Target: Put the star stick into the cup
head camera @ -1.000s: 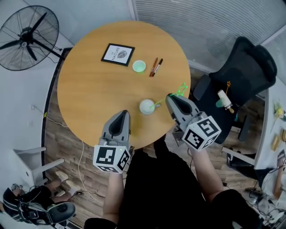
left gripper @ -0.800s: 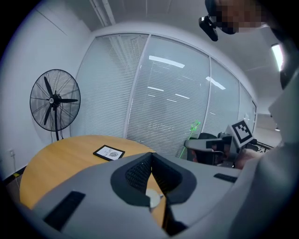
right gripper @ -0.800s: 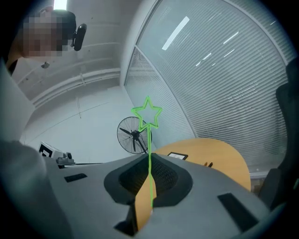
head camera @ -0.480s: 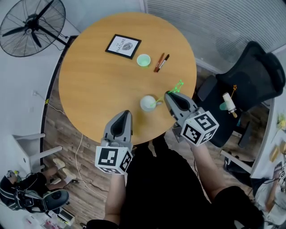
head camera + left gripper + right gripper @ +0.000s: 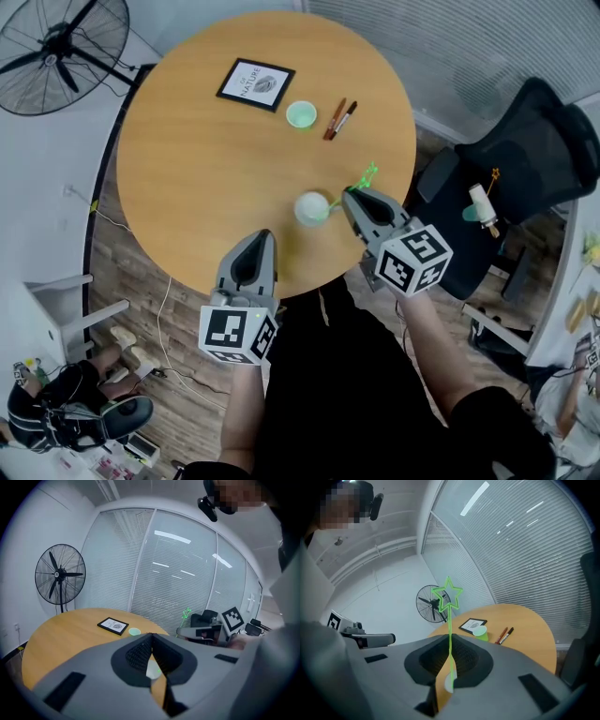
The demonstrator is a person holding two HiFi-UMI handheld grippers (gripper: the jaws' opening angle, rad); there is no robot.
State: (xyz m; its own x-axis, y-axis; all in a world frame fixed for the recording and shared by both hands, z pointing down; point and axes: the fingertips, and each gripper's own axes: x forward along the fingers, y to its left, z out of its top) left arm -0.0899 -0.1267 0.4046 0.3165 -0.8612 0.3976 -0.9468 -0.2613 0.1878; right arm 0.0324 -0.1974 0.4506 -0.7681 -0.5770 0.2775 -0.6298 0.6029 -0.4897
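Pinching the star stick (image 5: 449, 620) mid-shaft, right gripper (image 5: 351, 195) fingers hold its star end raised and its lower end at the rim of the white cup (image 5: 310, 207) on the bench (image 5: 197, 159), apparently aligned for lowering in. Left gripper (image 5: 259, 236): fingers pressed together, empty, at the near bench edge, apart from the cup

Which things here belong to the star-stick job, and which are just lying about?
Job: star stick, right gripper holding it, white cup.
Lying about: green cup, framed picture, two pens, fan, office chair.
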